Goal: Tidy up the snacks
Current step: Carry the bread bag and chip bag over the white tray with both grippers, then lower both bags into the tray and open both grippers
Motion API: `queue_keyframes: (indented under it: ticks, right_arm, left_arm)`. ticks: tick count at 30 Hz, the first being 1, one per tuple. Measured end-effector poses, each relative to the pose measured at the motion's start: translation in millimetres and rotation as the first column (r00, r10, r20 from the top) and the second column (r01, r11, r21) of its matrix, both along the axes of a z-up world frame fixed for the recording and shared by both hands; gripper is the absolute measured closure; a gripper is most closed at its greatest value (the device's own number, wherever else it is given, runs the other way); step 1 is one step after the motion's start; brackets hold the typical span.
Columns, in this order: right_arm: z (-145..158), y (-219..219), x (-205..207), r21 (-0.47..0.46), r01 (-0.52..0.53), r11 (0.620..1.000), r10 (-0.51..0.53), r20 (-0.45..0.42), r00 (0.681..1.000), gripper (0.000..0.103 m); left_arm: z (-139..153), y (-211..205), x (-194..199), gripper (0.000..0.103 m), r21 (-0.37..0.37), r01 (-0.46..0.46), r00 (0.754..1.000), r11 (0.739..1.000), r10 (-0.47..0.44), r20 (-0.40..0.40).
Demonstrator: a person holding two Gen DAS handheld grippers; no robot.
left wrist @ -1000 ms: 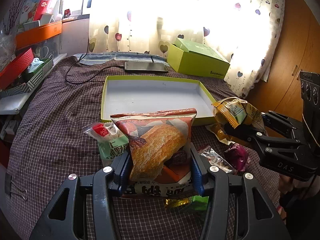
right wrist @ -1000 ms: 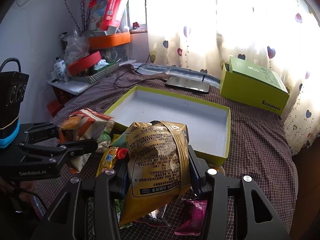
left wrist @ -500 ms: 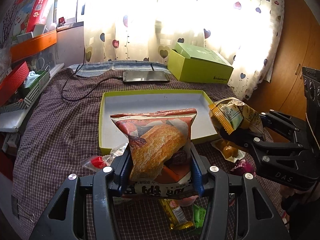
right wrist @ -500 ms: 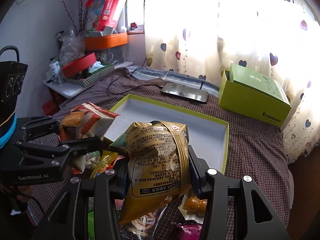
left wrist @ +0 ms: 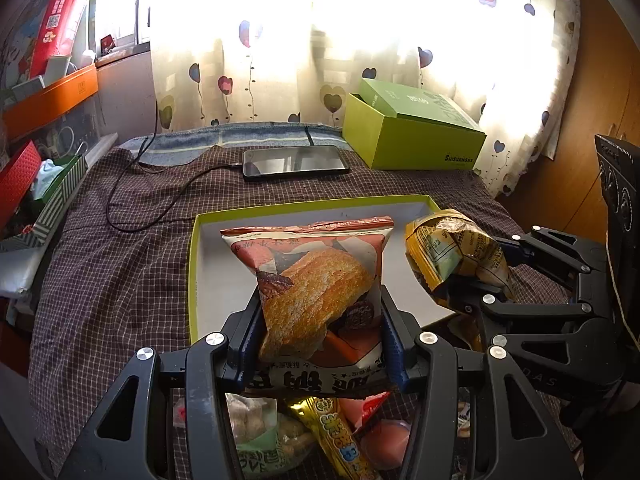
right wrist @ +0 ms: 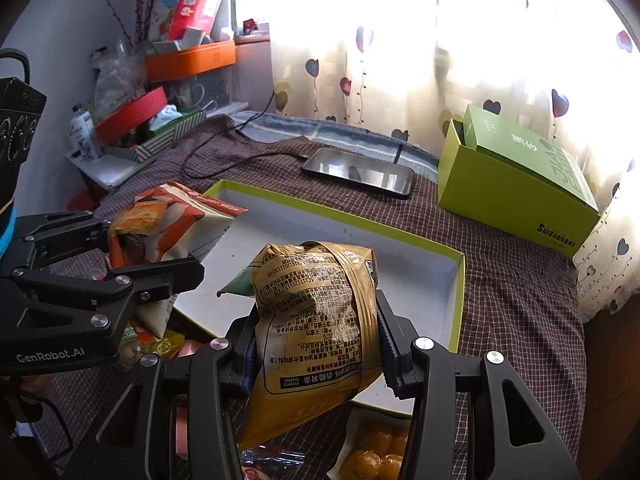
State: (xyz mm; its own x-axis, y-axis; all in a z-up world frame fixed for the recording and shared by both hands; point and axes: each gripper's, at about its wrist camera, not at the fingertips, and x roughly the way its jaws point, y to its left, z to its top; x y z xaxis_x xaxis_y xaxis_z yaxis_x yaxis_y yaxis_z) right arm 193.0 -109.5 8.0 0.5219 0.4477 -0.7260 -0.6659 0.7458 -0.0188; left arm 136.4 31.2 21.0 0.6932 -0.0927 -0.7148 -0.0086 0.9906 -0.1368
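My left gripper [left wrist: 318, 340] is shut on an orange and white bread snack bag [left wrist: 316, 280], held upright above the near edge of the shallow green tray [left wrist: 192, 256]. My right gripper [right wrist: 316, 344] is shut on a yellow honey butter snack bag [right wrist: 316, 312], raised over the near side of the same tray [right wrist: 460, 280]. In the left wrist view the yellow bag [left wrist: 452, 252] hangs at the tray's right edge. The right wrist view shows the bread bag [right wrist: 160, 220] at the tray's left corner. The tray's white floor has nothing on it.
Loose snack packets [left wrist: 336, 436] lie on the checked cloth beneath both grippers, and a pack of yellow balls [right wrist: 376, 452] too. Beyond the tray lie a phone [left wrist: 294, 162] with its cable and a green box [left wrist: 412, 136]. Cluttered shelves [right wrist: 160, 128] stand to the left.
Both grippers have carried their bags forward toward the tray, which now looms larger and closer. The loose packets have slid back under the grippers. Neither grip has altered.
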Motion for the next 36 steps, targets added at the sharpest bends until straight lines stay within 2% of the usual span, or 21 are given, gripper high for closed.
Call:
queue_keyframes:
  ticks: [8,14,17,22,28,31,32,36]
  right_arm:
    - [-16.8,7.4,27.3,-0.019,0.016,1.000,-0.017,-0.045,0.999,0.056]
    - [-25.8,13.7,46.2,-0.027,0.035,0.999,-0.037,-0.067,0.997,0.055]
    - [-29.3,15.1,52.6,-0.022,0.046,0.999,-0.047,-0.083,0.995,0.052]
    - [-22.3,8.7,45.7,0.012,0.021,1.000,-0.020,-0.067,0.998,0.046]
    - [-7.2,-0.8,32.9,0.049,0.019,0.999,-0.017,-0.036,0.999,0.045]
    - [-6.9,-10.0,28.3,0.037,0.043,0.998,-0.041,-0.058,0.997,0.045]
    - [-8.0,-12.8,26.4,0.030,0.048,0.998,-0.046,-0.065,0.997,0.046]
    - [-12.3,-17.1,11.8,-0.017,0.033,0.999,-0.034,-0.069,0.997,0.067]
  left_arm:
    - [-20.2,5.3,29.2,0.051,-0.014,-0.007,0.997,1.000,0.006,-0.073]
    - [-26.7,8.0,49.0,0.051,-0.013,-0.019,0.995,1.000,0.018,-0.098]
    - [-29.8,10.3,61.5,0.051,-0.012,-0.025,0.993,1.000,0.023,-0.113]
    - [-38.0,16.6,72.5,0.051,-0.054,-0.032,0.990,0.998,0.024,-0.141]
    - [-31.9,22.3,65.5,0.050,-0.107,-0.032,0.995,0.994,0.022,-0.095]
    - [-21.3,24.6,55.8,0.050,-0.122,-0.033,0.998,0.992,0.026,-0.057]
    - [-18.2,25.9,51.3,0.050,-0.118,-0.041,0.998,0.992,0.036,-0.046]
    - [-16.4,30.7,37.8,0.050,-0.085,-0.085,0.995,0.993,0.080,-0.060]
